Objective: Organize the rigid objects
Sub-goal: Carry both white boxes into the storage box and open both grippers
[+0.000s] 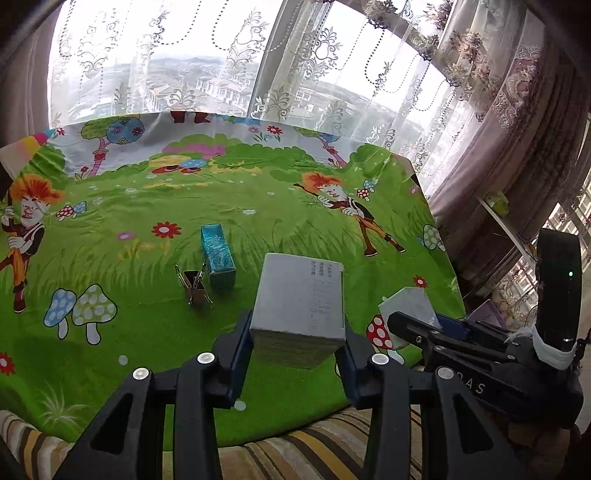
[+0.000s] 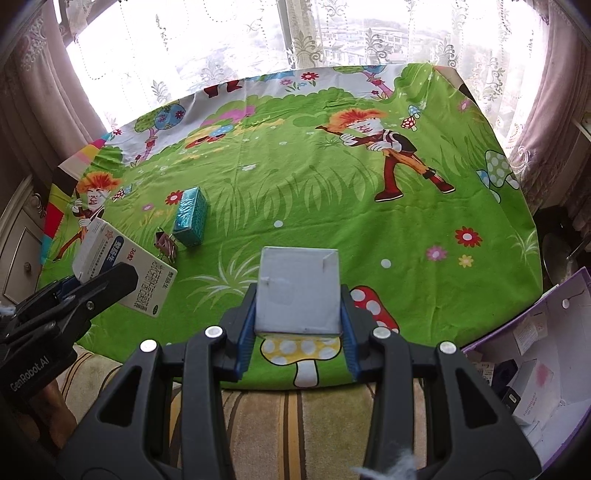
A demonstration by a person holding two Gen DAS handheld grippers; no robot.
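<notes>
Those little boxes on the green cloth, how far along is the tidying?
Done: a purple-edged storage box beside the table already holds a few items. In hand: the left gripper holds a medicine box; the right gripper holds a small white box. Left: a teal box and binder clips lie on the cloth.

Daylight enters through a wide window (image 1: pixel 207 85) hung with embroidered lace curtains (image 2: pixel 314 33); mauve drapes (image 1: pixel 517 122) flank it. A cartoon-print green cloth (image 2: pixel 314 192) covers the table. Striped upholstery (image 2: pixel 295 424) lies below.
</notes>
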